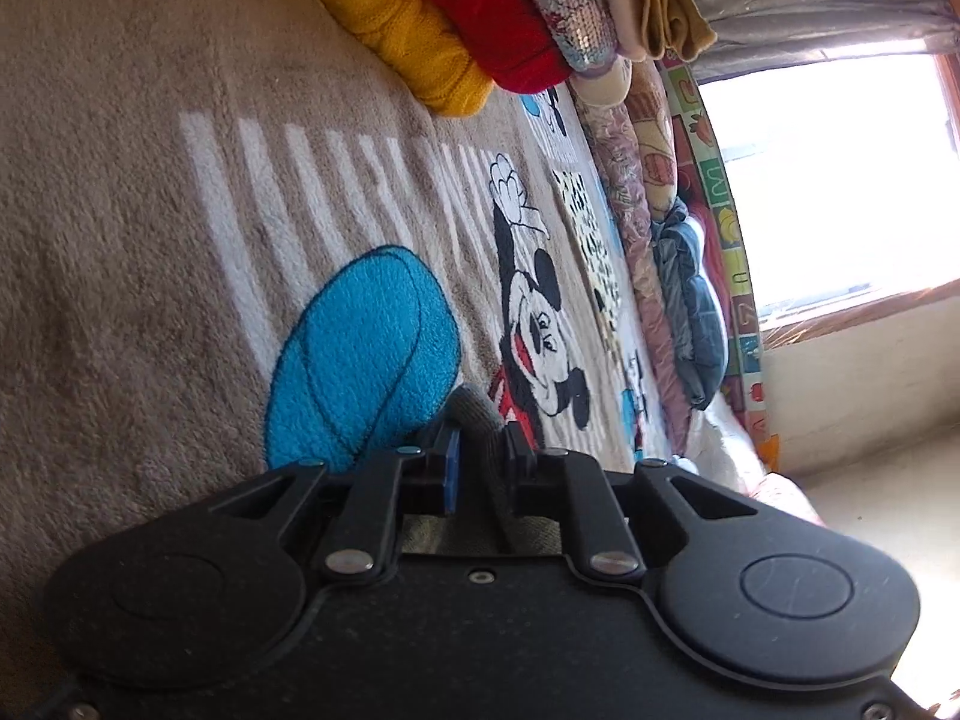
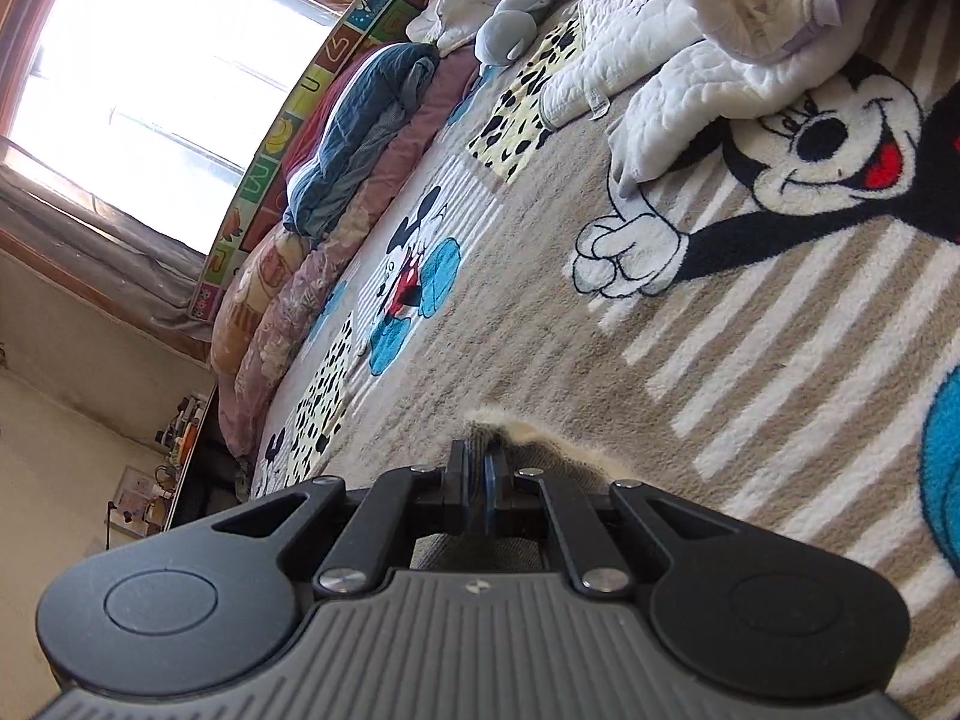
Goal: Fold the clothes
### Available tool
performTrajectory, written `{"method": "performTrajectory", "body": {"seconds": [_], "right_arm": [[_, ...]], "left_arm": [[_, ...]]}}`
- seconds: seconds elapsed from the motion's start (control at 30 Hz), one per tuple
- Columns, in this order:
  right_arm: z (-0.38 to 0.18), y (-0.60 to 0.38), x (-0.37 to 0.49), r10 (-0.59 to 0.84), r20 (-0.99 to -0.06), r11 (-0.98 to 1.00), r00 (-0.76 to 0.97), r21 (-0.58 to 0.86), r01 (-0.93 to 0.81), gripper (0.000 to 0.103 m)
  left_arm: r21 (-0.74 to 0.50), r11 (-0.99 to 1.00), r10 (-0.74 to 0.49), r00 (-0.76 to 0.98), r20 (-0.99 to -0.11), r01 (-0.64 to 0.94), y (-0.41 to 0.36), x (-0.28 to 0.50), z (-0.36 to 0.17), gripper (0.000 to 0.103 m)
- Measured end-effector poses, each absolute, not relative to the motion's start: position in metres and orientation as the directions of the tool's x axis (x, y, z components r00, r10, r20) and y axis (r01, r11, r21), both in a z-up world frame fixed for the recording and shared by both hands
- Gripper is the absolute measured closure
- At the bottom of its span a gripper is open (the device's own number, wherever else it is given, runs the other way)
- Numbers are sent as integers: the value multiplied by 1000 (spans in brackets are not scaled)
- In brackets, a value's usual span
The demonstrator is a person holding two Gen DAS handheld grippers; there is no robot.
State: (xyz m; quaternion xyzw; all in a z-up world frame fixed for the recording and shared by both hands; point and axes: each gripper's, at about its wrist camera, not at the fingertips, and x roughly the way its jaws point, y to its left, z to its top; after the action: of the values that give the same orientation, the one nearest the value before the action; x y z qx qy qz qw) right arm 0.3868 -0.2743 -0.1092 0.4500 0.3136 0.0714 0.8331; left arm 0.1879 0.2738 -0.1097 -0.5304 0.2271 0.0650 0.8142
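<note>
The left gripper [image 1: 480,444] has its jaws drawn in close around a fold of grey knitted garment [image 1: 477,414], which bulges up between the fingers and runs back under the gripper body. It hangs over a beige fleece blanket [image 1: 120,240] printed with white stripes, a blue oval and a cartoon mouse. Toward the blanket's far edge on that side sits a stack of folded clothes: a yellow knit [image 1: 384,18], a red knit [image 1: 492,12], a sequined piece [image 1: 570,6] and a tan cloth [image 1: 672,0] on top of a pale one. Along the far edge of the bed a rolled floral quilt [image 1: 630,228] runs beside a bundled dark blue garment [image 1: 690,312], with an alphabet mat [image 1: 729,228] standing behind them against the bright window [image 1: 828,180].

The right gripper [image 2: 478,468] has its jaws nearly together, pinching the same grey garment's edge [image 2: 528,450], where a pale fuzzy lining shows along the hem; the cloth lies just over the blanket's striped part. Farther along the blanket, toward its right-hand end, a white quilted cover [image 2: 660,78] lies crumpled over the printed mouse's head, with a grey plush toy [image 2: 510,30] beyond it near the far edge. A shelf with small cluttered items [image 2: 174,438] stands off the bed's left end.
</note>
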Motion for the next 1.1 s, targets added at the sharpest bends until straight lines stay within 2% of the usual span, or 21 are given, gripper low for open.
{"method": "performTrajectory", "body": {"seconds": [0.03, 0.07, 0.1, 0.13, 0.17, 0.2, 0.23, 0.3, 0.47, 0.5, 0.6, 0.7, 0.83, 0.9, 0.93, 0.97, 1.03, 1.1], "right_arm": [[-108, -272, 391, 391, -468, 602, 793, 781, 164, 96], [-107, -270, 395, 381, -477, 619, 792, 768, 164, 96], [-106, -268, 399, 371, -485, 636, 792, 754, 164, 94], [-105, -268, 400, 364, -481, 640, 798, 751, 160, 88], [-104, -269, 400, 358, -471, 640, 806, 752, 155, 86], [-104, -271, 398, 353, -461, 640, 814, 754, 149, 79], [-104, -273, 395, 341, -461, 649, 820, 746, 150, 67], [-105, -279, 389, 314, -468, 671, 826, 725, 156, 55], [-128, -294, 381, 308, -525, 673, 793, 710, 209, 47], [-134, -297, 381, 312, -534, 670, 785, 710, 216, 44], [-143, -300, 381, 340, -514, 664, 788, 724, 186, 42], [-144, -299, 387, 380, -494, 674, 782, 727, 132, 34], [-144, -295, 397, 433, -482, 698, 762, 714, 55, 34], [-143, -291, 399, 462, -475, 707, 749, 707, 12, 35], [-144, -289, 400, 478, -471, 705, 742, 710, -3, 41], [-145, -287, 400, 490, -478, 705, 729, 709, -10, 47], [-146, -281, 401, 512, -499, 711, 700, 703, -19, 81], [-138, -285, 391, 505, -461, 693, 730, 720, -25, 86]], "left_arm": [[-834, 433, -133, 891, -433, -341, 275, 187, -108, 85], [-835, 437, -130, 895, -428, -335, 276, 185, -106, 75], [-835, 441, -128, 897, -422, -330, 278, 184, -104, 70], [-835, 445, -126, 900, -416, -324, 279, 183, -102, 61], [-835, 449, -123, 903, -411, -318, 280, 182, -100, 60], [-835, 454, -121, 906, -405, -313, 281, 181, -99, 60], [-834, 458, -119, 909, -400, -307, 283, 179, -97, 60], [-806, 506, -106, 905, -413, -308, 283, 179, -91, 60], [-617, 720, -75, 848, -525, -318, 268, 188, -83, 60], [-597, 738, -79, 839, -539, -314, 265, 190, -85, 60], [-568, 767, -114, 807, -579, -299, 259, 198, -95, 56], [-559, 777, -121, 803, -584, -290, 256, 201, -97, 56], [-548, 789, -129, 798, -589, -277, 252, 204, -99, 58], [-542, 795, -133, 795, -592, -271, 250, 205, -101, 73], [-539, 798, -135, 793, -594, -268, 249, 206, -101, 83], [-537, 801, -137, 792, -595, -265, 248, 207, -102, 86], [-531, 807, -141, 789, -598, -258, 247, 208, -103, 89], [-568, 782, -149, 808, -571, -257, 251, 203, -98, 94]]}}
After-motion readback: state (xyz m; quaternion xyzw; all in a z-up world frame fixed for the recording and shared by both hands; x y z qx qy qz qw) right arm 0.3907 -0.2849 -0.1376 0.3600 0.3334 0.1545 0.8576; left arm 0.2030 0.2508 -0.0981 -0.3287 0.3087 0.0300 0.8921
